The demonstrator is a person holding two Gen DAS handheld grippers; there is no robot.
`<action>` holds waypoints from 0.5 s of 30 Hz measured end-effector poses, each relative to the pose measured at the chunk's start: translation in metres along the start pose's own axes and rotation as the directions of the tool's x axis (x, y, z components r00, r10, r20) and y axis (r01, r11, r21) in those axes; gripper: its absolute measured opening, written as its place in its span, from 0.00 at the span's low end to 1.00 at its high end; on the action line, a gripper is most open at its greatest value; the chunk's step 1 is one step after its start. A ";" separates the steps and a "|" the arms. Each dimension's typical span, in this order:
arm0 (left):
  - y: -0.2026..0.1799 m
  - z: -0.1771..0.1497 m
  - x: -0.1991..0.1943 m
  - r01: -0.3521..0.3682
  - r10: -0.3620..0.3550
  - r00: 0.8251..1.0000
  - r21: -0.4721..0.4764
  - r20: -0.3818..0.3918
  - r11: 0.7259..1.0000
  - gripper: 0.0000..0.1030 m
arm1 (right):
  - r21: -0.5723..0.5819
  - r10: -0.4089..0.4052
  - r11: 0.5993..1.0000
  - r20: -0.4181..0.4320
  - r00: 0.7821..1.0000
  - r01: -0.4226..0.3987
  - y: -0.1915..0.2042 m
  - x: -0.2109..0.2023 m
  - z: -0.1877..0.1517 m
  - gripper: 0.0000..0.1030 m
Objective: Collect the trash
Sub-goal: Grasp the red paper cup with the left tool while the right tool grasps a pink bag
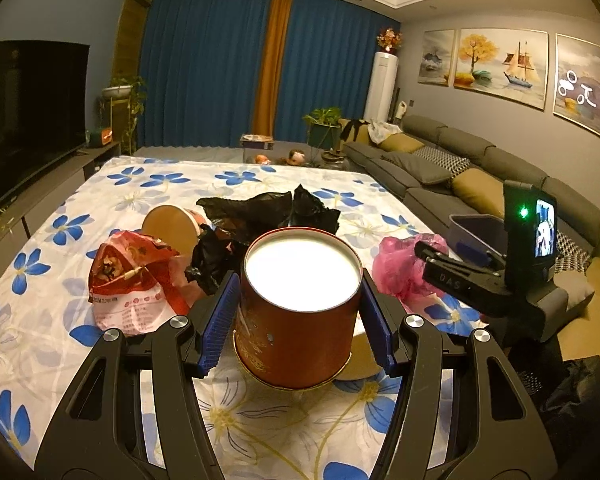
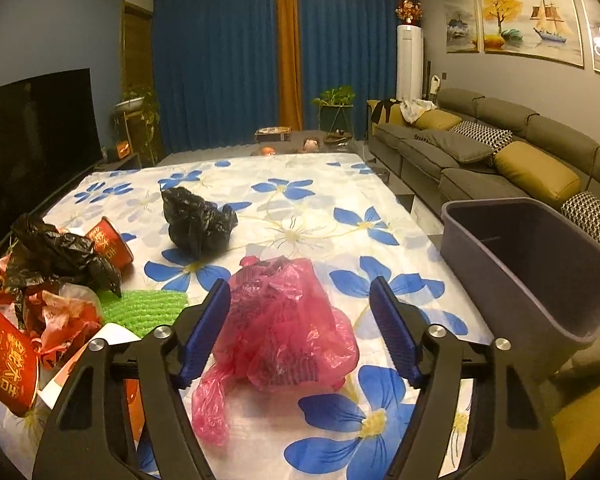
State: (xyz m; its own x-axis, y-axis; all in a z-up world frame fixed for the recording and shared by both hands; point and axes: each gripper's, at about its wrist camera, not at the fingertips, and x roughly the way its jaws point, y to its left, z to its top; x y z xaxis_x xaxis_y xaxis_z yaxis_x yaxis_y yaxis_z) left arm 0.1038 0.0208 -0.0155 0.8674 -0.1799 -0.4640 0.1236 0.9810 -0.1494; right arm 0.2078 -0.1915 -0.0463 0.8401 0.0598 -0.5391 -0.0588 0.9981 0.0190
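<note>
Blue curtains and a grey sofa are framing a tabletop [image 2: 300, 208] draped in a white cloth printed with blue flowers. Taking the red cylindrical canister [image 1: 296, 308] as the landmark: it is sitting upright between the fingers of the left gripper [image 1: 298, 320], whose ribbed blue pads are pressing on its two sides, so the fingers are standing about half open around it. Its top is facing up, a pale glossy disc inside a red rim, so what it holds cannot be told. A gold band is ringing its base.

Left of the canister a crinkled red-and-white printed plastic bag [image 1: 134, 284] is lying slumped. Just behind the canister black plastic film [image 1: 256, 212] is bunching up, with a tipped paper cup [image 1: 172, 226] beside it, showing its round tan base.

Right of the canister a crumpled pink translucent plastic bag [image 2: 284, 324] is lying on the cloth, between the fingers of the right gripper [image 2: 300, 328]. Those fingers are standing apart with a gap on the right side, not squeezing the bag. Farther right of the canister, beyond the tabletop's edge, a smooth purple-grey bin [image 2: 540, 264] is showing a dark interior with nothing visible in it.
</note>
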 end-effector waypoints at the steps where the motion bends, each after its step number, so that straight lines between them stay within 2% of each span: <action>1: 0.000 0.000 0.000 0.002 -0.002 1.000 0.001 0.000 1.000 0.56 | -0.001 0.003 1.000 -0.007 1.000 -0.003 0.000 0.002 -0.001 0.61; 2: -0.001 0.000 0.000 0.002 -0.002 1.000 0.001 0.000 1.000 0.56 | -0.002 0.005 1.000 -0.011 1.000 -0.006 0.001 0.002 -0.002 0.60; 4: -0.001 0.000 0.000 0.004 -0.004 1.000 0.002 0.001 1.000 0.56 | -0.008 0.013 1.000 -0.025 1.000 -0.013 0.003 0.005 -0.003 0.47; 8: 0.000 0.000 -0.001 0.004 -0.004 1.000 0.001 0.003 1.000 0.56 | -0.010 0.038 0.999 -0.039 0.999 -0.038 0.004 0.007 -0.003 0.31; 10: 0.000 0.000 -0.003 0.003 -0.003 1.000 0.001 0.007 1.000 0.56 | -0.012 0.047 0.999 -0.044 0.998 -0.048 0.005 0.007 -0.003 0.20; 15: -0.002 0.001 -0.007 0.002 -0.002 1.000 0.003 0.014 1.000 0.56 | -0.014 0.061 0.998 -0.029 0.998 -0.061 0.006 0.002 -0.005 0.09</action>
State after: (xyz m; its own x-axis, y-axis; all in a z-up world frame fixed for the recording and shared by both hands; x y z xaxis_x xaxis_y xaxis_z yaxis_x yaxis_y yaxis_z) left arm 0.0974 0.0205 -0.0113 0.8736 -0.1813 -0.4517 0.1271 0.9808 -0.1478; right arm 0.2066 -0.1856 -0.0517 0.8191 0.1199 -0.5610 -0.1180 0.9922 0.0399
